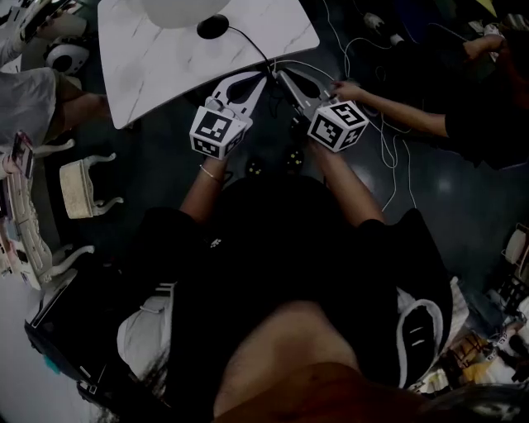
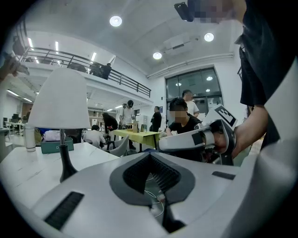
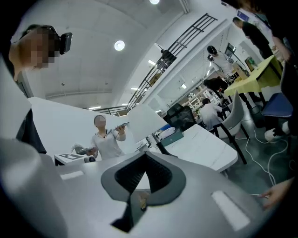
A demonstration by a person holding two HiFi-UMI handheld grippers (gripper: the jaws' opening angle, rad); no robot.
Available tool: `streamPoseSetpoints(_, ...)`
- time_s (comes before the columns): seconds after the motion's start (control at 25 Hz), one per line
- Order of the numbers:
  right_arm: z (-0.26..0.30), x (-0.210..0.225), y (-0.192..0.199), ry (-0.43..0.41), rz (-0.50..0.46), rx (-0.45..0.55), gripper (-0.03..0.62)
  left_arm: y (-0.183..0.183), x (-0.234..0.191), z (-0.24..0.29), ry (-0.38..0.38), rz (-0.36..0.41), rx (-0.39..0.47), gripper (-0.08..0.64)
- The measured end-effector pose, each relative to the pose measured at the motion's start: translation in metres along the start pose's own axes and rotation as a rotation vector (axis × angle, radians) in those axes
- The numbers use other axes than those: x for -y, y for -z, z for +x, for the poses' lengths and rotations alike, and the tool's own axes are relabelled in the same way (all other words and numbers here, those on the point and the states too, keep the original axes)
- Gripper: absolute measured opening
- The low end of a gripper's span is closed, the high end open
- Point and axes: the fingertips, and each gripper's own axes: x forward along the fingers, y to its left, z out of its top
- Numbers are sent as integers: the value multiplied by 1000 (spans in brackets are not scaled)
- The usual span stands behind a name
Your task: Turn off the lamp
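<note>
The lamp [image 1: 178, 10] stands on the white tabletop [image 1: 157, 70] at the top of the head view, its dark base [image 1: 213, 26] trailing a cord over the near edge. Below that edge, mid-frame, the left gripper [image 1: 263, 77] and right gripper [image 1: 280, 73] point tip to tip. Both pairs of fingers are closed, with nothing visibly between them.

no readable text, only square markers

My head view is dim, only the white desk [image 1: 165, 74] catching light; both gripper views are bright under round ceiling lights [image 2: 115, 21], warped with dark corners.
</note>
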Motion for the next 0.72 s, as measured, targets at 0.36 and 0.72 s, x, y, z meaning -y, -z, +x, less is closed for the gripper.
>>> streamPoseSetpoints(0.36, -6, -14, 0, -28, -30, -21, 0, -7, 0, -6, -9, 8, 11, 6)
streamPoseSetpoints(0.72, -2, -13, -1, -28, -32, -19, 0, -6, -4, -5, -11, 1, 17, 6)
